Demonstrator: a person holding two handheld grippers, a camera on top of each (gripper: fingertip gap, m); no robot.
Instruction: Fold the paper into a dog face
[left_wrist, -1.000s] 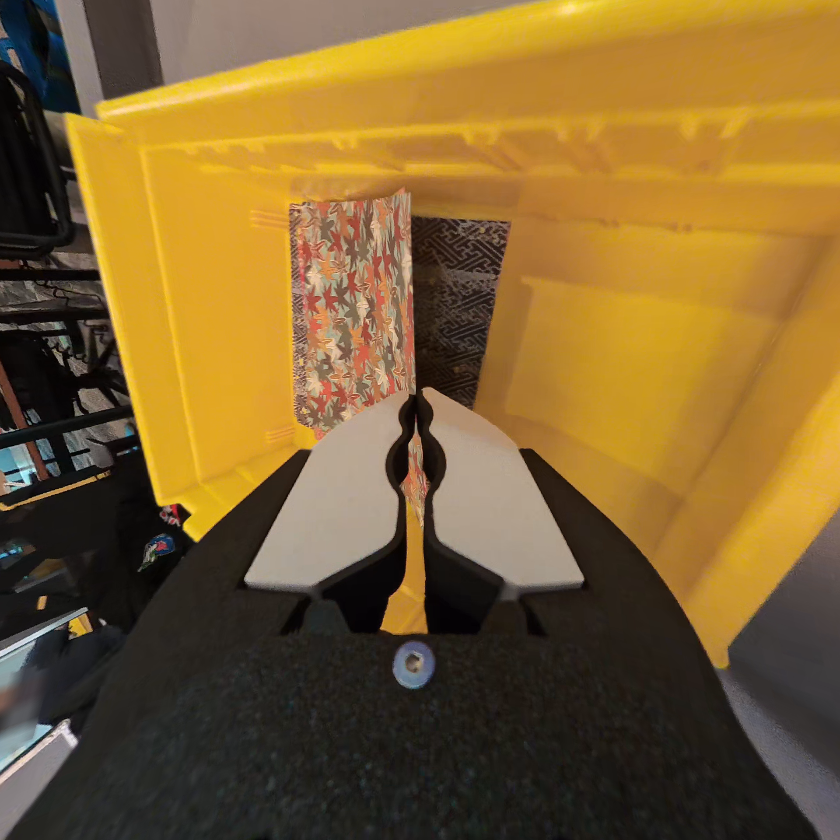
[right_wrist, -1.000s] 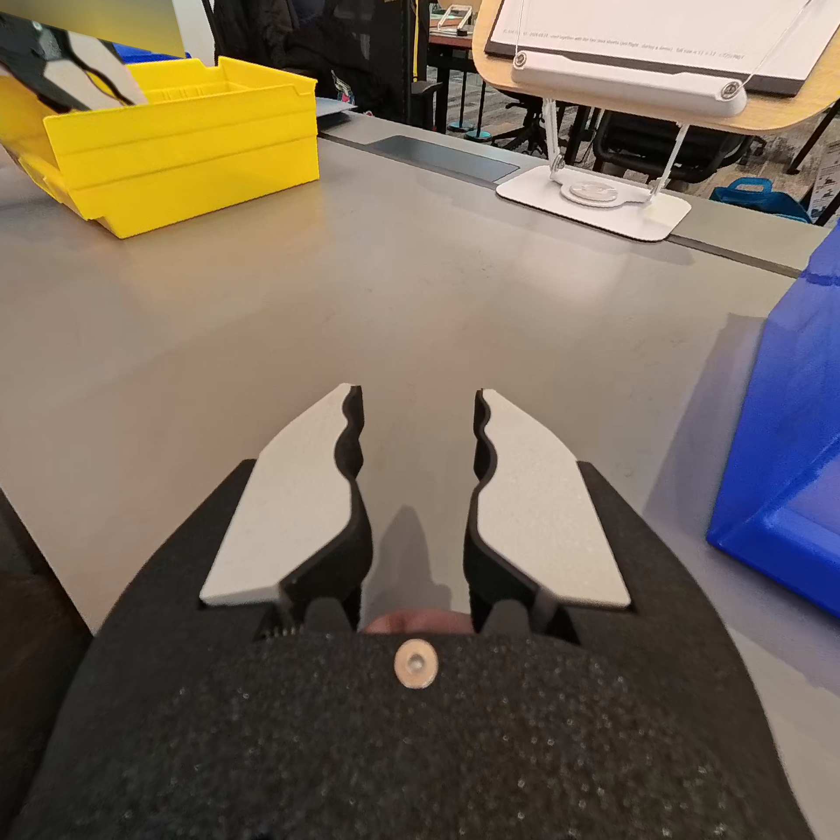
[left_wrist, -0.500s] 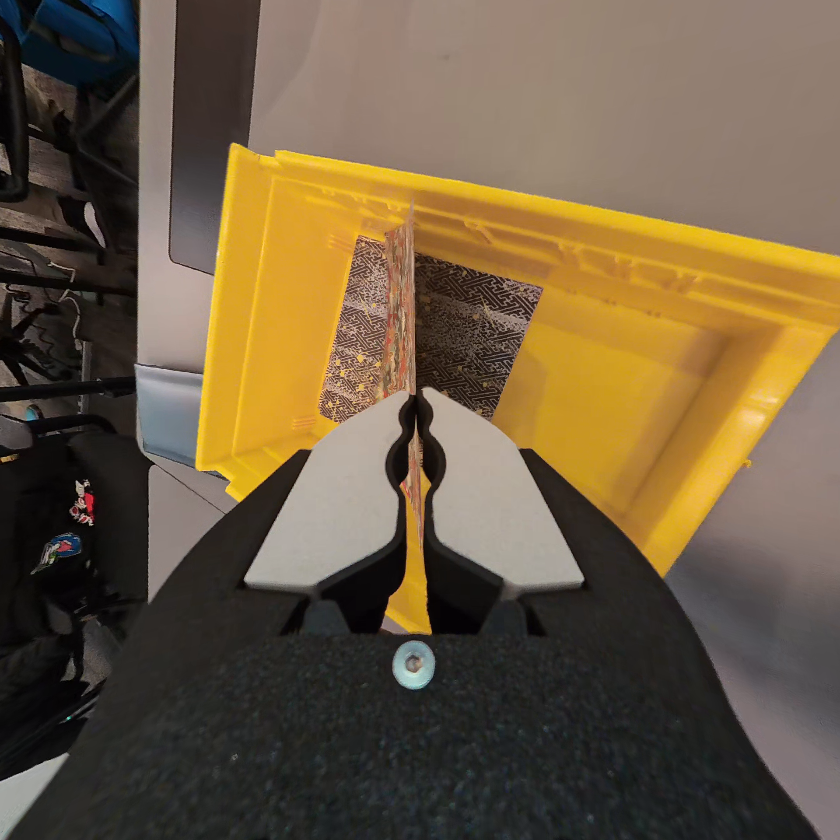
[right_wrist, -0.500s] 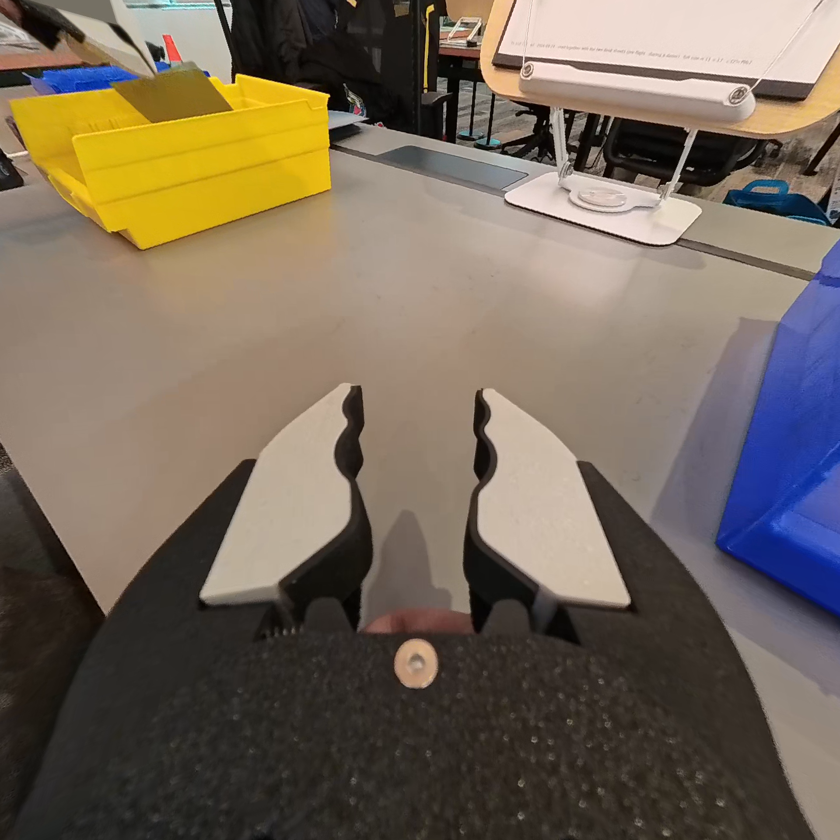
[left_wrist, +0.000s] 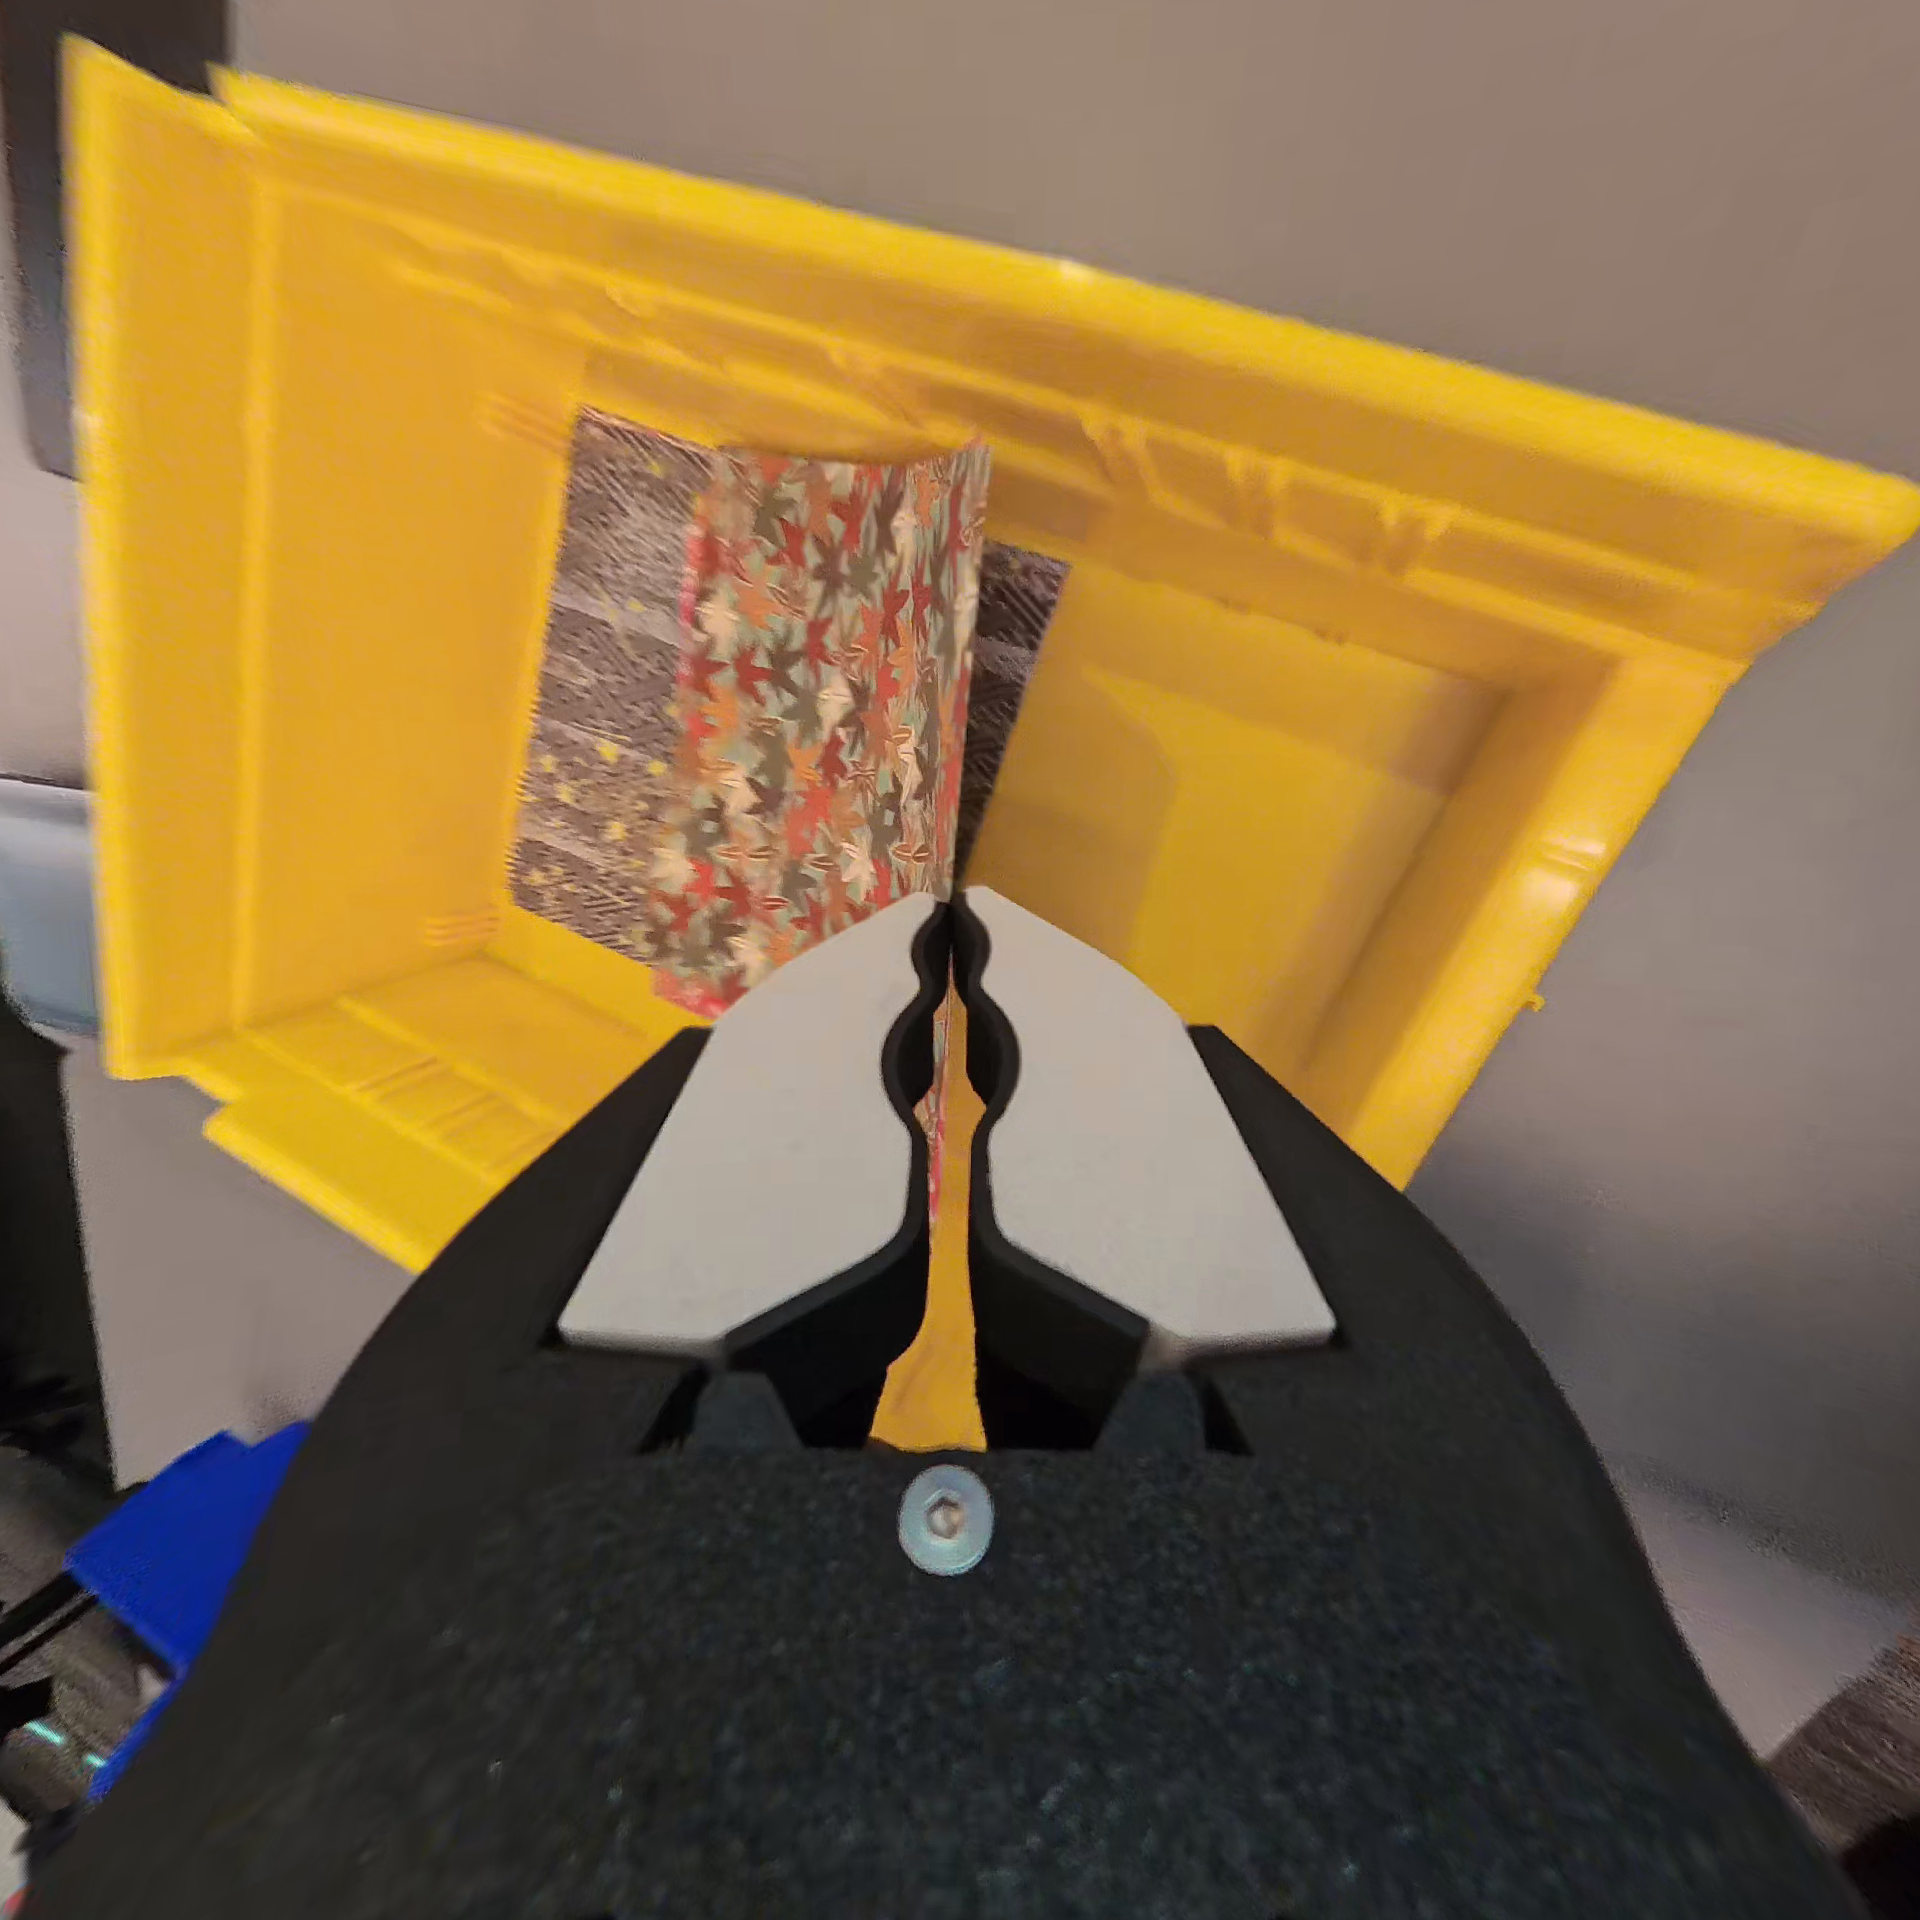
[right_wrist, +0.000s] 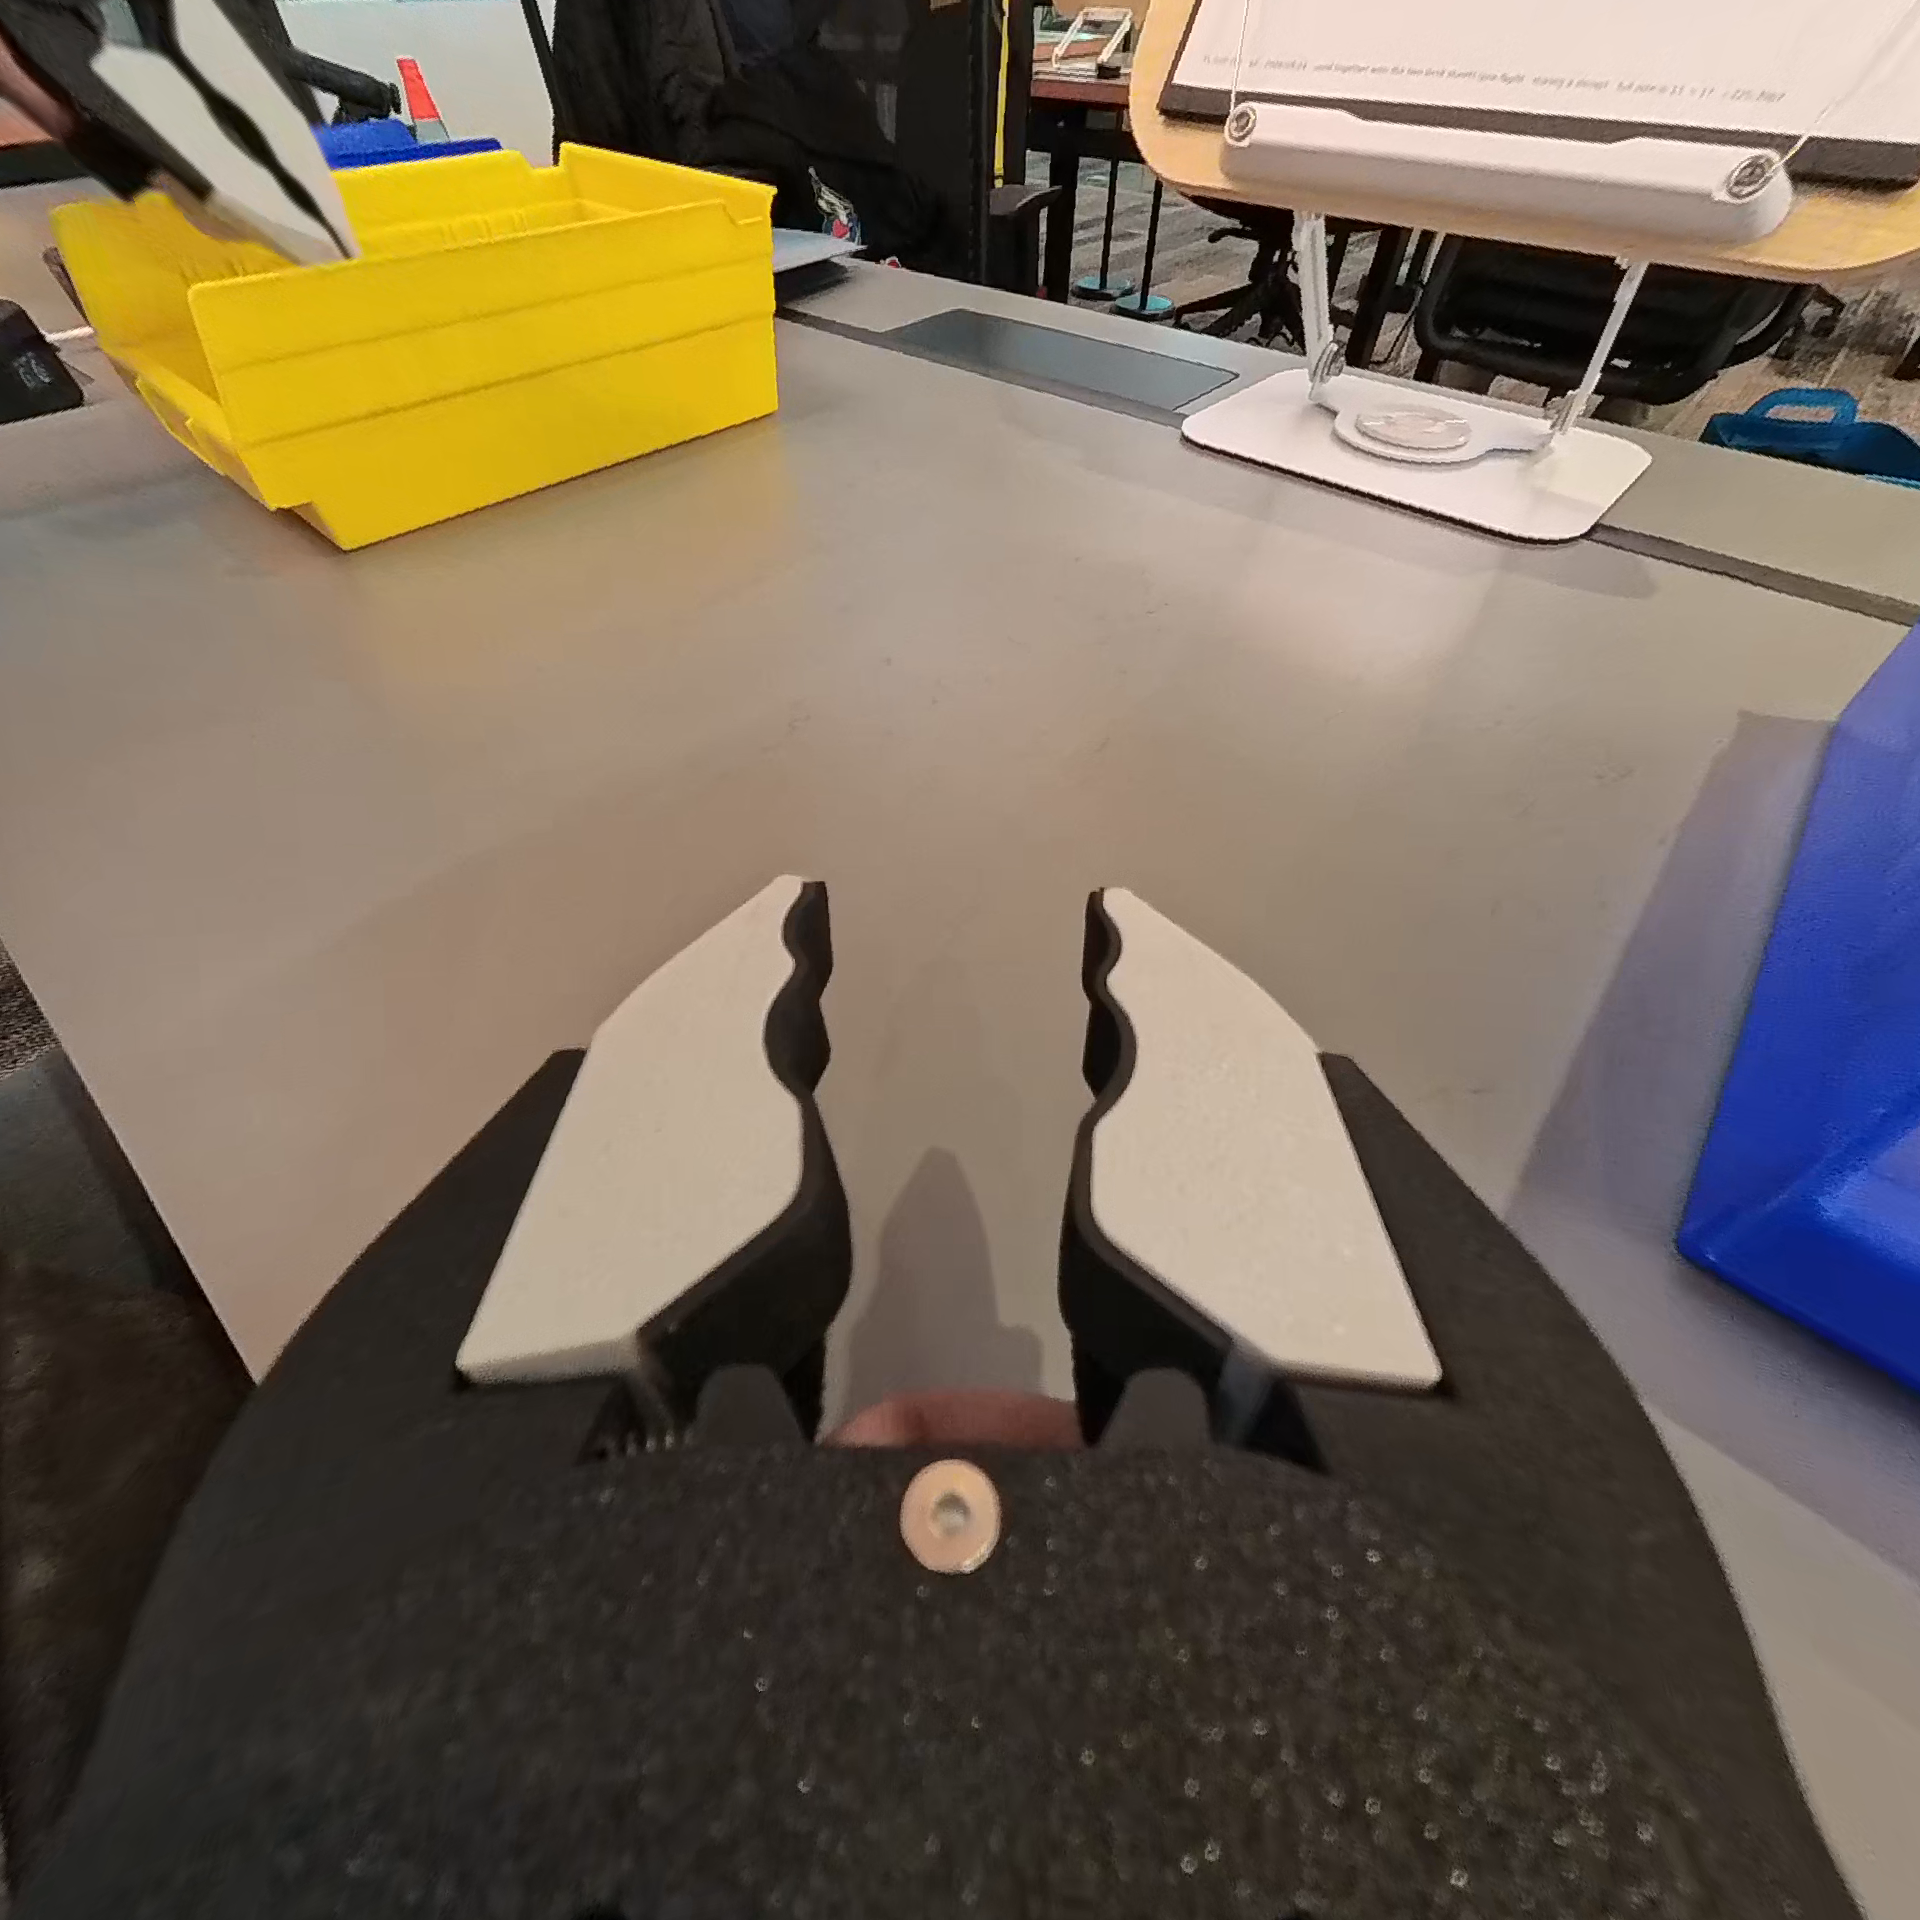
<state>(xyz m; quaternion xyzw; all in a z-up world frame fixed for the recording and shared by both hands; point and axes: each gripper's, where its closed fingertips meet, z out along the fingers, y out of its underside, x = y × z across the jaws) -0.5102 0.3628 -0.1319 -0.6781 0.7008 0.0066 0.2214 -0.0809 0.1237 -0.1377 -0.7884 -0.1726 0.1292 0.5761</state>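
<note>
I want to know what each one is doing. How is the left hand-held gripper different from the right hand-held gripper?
The left hand-held gripper is shut on a leaf-patterned paper; the right hand-held gripper is open and holds nothing. The left one hangs over the yellow bin, where a dark patterned sheet lies; the right one points across the bare grey table. Both have pale wavy fingers on black bodies.

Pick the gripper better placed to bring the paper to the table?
Left. The left gripper is already shut on the paper above the yellow bin. The right gripper is open and empty over the table.
</note>
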